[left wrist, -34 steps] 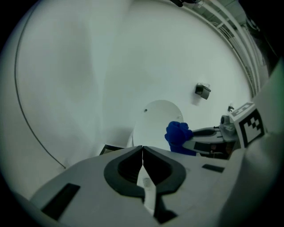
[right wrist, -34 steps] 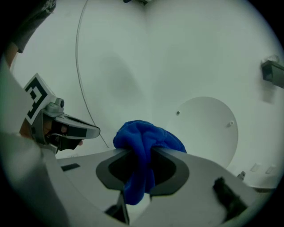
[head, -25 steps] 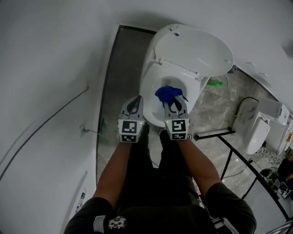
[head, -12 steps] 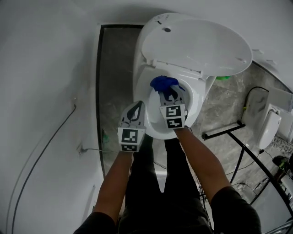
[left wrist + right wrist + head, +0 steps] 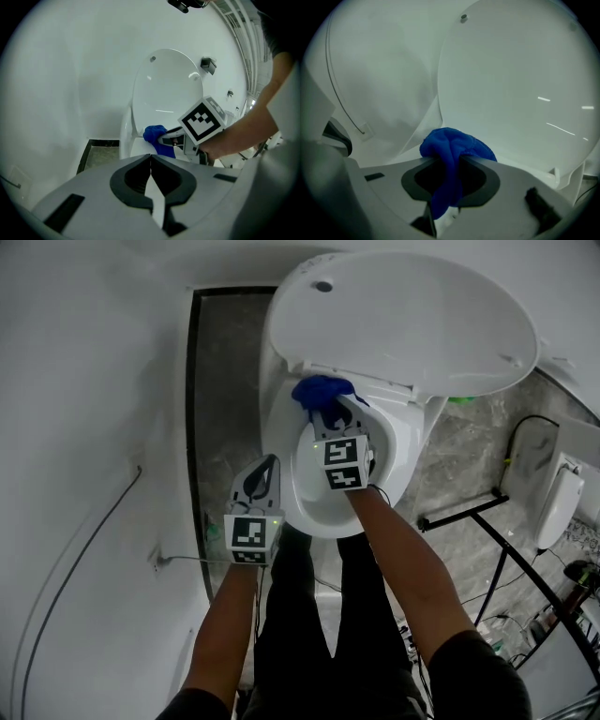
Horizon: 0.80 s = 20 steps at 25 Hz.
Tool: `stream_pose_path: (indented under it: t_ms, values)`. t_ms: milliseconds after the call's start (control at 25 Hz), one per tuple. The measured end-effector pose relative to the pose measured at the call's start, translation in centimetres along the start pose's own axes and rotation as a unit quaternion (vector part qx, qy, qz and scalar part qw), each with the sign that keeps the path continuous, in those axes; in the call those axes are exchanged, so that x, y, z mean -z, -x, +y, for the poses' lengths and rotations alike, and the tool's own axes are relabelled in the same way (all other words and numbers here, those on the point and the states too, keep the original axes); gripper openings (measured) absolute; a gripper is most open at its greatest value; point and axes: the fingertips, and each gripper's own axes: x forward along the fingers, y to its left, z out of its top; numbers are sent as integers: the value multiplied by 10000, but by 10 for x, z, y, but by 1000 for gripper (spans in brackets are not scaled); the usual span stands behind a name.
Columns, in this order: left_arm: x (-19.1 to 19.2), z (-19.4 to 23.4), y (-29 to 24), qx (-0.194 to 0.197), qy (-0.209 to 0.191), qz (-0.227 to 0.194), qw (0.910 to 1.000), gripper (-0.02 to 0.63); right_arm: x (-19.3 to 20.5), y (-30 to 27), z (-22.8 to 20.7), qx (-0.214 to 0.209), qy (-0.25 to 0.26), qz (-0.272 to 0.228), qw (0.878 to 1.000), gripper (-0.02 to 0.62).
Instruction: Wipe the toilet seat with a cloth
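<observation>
The white toilet has its lid (image 5: 403,315) raised, and the seat ring (image 5: 292,486) lies open below it. My right gripper (image 5: 330,414) reaches over the bowl, shut on a blue cloth (image 5: 317,390). The cloth sits at the back left of the seat, close under the lid's hinge. In the right gripper view the cloth (image 5: 452,150) bulges out from the pinched jaws in front of the lid (image 5: 515,84). My left gripper (image 5: 265,468) hangs shut and empty beside the bowl's left rim. From the left gripper view its closed jaws (image 5: 151,157) point toward the cloth (image 5: 155,137).
A dark floor strip (image 5: 217,399) runs between the toilet and the white wall (image 5: 84,427), where a thin cable (image 5: 89,545) hangs. A black metal frame (image 5: 483,521) and another white fixture (image 5: 553,498) stand at the right. The person's legs are right before the bowl.
Both grippers have come down toward the toilet. The right one carried the blue cloth from over the bowl's middle to the back left of the seat; the left one stayed shut beside the rim.
</observation>
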Motion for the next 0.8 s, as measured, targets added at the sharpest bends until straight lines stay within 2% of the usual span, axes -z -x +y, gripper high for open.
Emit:
stream_pose_path:
  t_ms: [320,800]
  values:
    - [10,-18,-13,37,60,37,10000,11,6,-2,-18,63,-294,87,9995,91]
    - [11,-47,-33,80,-70,129,9999,11,31,27,-83,394,-460,194,9980,91]
